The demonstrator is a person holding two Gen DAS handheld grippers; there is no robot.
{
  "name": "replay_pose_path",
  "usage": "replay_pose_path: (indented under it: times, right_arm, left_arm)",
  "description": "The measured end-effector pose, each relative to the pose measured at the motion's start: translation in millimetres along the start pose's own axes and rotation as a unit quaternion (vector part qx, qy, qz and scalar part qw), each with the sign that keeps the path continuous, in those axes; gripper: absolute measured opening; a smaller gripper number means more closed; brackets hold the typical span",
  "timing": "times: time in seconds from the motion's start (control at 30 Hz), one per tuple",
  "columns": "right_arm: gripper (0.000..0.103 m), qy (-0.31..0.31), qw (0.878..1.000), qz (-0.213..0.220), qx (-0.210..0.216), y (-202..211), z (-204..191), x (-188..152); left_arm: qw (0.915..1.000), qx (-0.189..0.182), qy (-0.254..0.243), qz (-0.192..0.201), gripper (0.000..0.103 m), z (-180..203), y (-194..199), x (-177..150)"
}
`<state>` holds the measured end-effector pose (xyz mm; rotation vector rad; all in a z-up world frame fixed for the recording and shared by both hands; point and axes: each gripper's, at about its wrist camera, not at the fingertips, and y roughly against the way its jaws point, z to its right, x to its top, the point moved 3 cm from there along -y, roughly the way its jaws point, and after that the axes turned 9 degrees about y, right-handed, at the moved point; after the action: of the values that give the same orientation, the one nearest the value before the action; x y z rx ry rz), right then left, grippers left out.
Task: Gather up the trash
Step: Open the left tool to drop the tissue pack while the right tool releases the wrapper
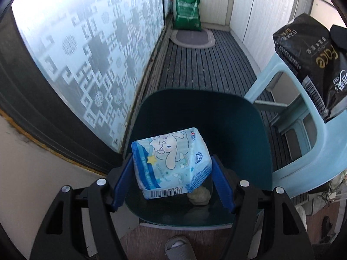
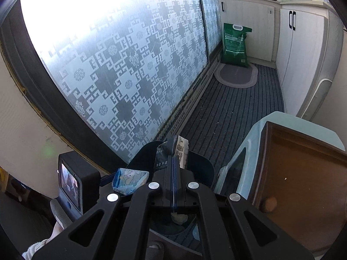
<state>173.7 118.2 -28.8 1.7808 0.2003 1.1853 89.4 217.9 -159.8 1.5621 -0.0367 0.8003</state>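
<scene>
My left gripper [image 1: 172, 174] is shut on a light blue tissue pack with a cartoon rabbit [image 1: 171, 162] and holds it over the open dark teal trash bin [image 1: 245, 130]. A crumpled pale paper wad [image 1: 199, 196] lies inside the bin. The tissue pack also shows in the right wrist view [image 2: 129, 179], at the left. My right gripper [image 2: 174, 162] is shut on a black and white wrapper [image 2: 173, 152] and holds it above the same bin [image 2: 201, 166]. The same wrapper shows large at the right edge of the left wrist view [image 1: 314, 65].
A pale blue plastic chair [image 1: 308, 143] stands right of the bin. A brown wooden tray [image 2: 303, 173] lies on the chair. Frosted patterned glass doors [image 2: 121, 65] run along the left. A green sack [image 1: 187, 10] and oval mat [image 1: 192, 38] sit at the far end by white cabinets [image 2: 303, 54].
</scene>
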Motion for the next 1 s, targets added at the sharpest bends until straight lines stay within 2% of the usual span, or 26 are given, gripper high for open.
replay_pose_path:
  times: [0.13,0.23,0.6,0.67,0.8,1.0]
  right_arm:
    - [0.0,0.011,1.0,-0.029,-0.007,-19.5,-5.9,-5.3]
    - [0.0,0.021,0.999,-0.044,-0.016,-31.6,-8.6,-8.7]
    - [0.0,0.025,0.997,-0.07,-0.027,-52.3,-7.8,-14.7]
    - [0.0,0.025,0.997,-0.072,-0.027,-54.9,-8.8,-14.5]
    - [0.0,0.026,0.997,-0.074,-0.028,-58.2,-10.0,-14.1]
    - [0.0,0.025,0.996,-0.076,-0.026,-63.0,-13.2,-13.0]
  left_arm:
    - [0.9998,0.0,0.0,-0.018,0.073,-1.5,-16.0,-5.5]
    - [0.9998,0.007,-0.009,-0.016,0.076,2.5,-20.0,-4.8]
    - [0.9996,-0.005,-0.017,0.023,0.085,4.2,-1.7,-1.0]
    - [0.9994,-0.006,-0.018,0.029,0.092,3.3,1.9,0.8]
    - [0.999,-0.004,-0.025,0.038,0.093,3.2,7.4,1.6]
    - [0.9939,-0.024,-0.015,0.107,0.093,-0.7,43.1,8.9]
